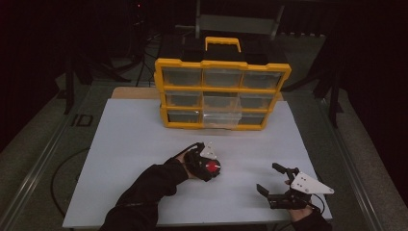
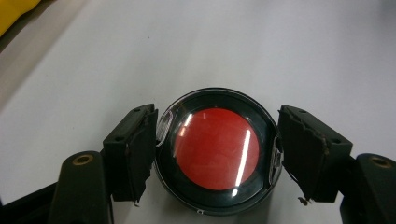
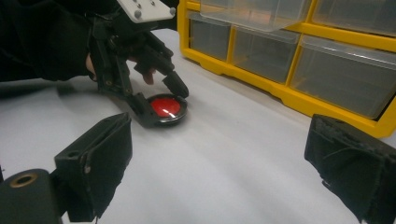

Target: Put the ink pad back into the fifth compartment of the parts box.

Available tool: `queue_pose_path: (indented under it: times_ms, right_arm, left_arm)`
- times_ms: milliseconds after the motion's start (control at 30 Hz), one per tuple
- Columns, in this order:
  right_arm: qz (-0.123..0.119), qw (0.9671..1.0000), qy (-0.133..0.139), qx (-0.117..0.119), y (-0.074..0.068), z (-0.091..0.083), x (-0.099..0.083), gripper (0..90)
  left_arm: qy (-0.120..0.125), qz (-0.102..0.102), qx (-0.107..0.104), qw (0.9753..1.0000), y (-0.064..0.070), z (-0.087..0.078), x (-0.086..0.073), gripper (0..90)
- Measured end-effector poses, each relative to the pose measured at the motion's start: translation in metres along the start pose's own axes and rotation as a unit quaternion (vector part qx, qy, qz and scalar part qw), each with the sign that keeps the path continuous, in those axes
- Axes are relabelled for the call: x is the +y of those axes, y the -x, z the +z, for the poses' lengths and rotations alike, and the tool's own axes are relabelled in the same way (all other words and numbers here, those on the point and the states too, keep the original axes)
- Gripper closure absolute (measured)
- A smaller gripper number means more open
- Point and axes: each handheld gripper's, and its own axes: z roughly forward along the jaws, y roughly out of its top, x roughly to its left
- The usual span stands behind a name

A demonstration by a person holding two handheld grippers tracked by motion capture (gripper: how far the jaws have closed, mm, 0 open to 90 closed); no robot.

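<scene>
The left gripper [image 2: 217, 161] clamps the red-lidded round tin [image 2: 217, 156] flat on the white table [image 1: 139, 144], ready to lift; the right gripper [image 1: 274, 180] waits wide open nearby, free to assist.

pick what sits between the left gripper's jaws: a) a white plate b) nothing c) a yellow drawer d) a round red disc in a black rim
d: in the left gripper view the left gripper has a jaw at each side of the round red disc, which lies flat on the white table; the right gripper is open, apart from it.
</scene>
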Motion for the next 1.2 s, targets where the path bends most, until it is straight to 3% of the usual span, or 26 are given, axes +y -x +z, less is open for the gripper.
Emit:
queue_pose_path:
  times_ms: [200,400,633,933,1200]
  right_arm:
    - [0.002,1.0,0.0,0.001,0.0,0.0,0.0,7.6]
    - [0.0,1.0,-0.001,0.001,0.0,0.001,0.0,7.6]
    - [0.002,1.0,-0.001,-0.001,0.0,0.0,0.0,7.6]
    - [-0.001,1.0,0.0,-0.002,0.0,0.0,0.0,7.6]
    - [-0.003,1.0,0.0,-0.004,-0.001,-0.001,0.001,7.6]
  left_arm:
    - [-0.004,0.004,-0.007,1.0,0.002,-0.009,-0.001,30.8]
    - [-0.006,-0.006,-0.014,0.9999,0.002,-0.019,0.0,30.8]
    - [-0.005,0.004,-0.016,0.9999,0.004,-0.038,0.004,30.8]
    - [0.001,-0.002,-0.038,0.9993,0.009,-0.058,0.008,30.8]
    - [-0.004,0.025,-0.039,0.9989,0.018,-0.071,0.015,30.8]
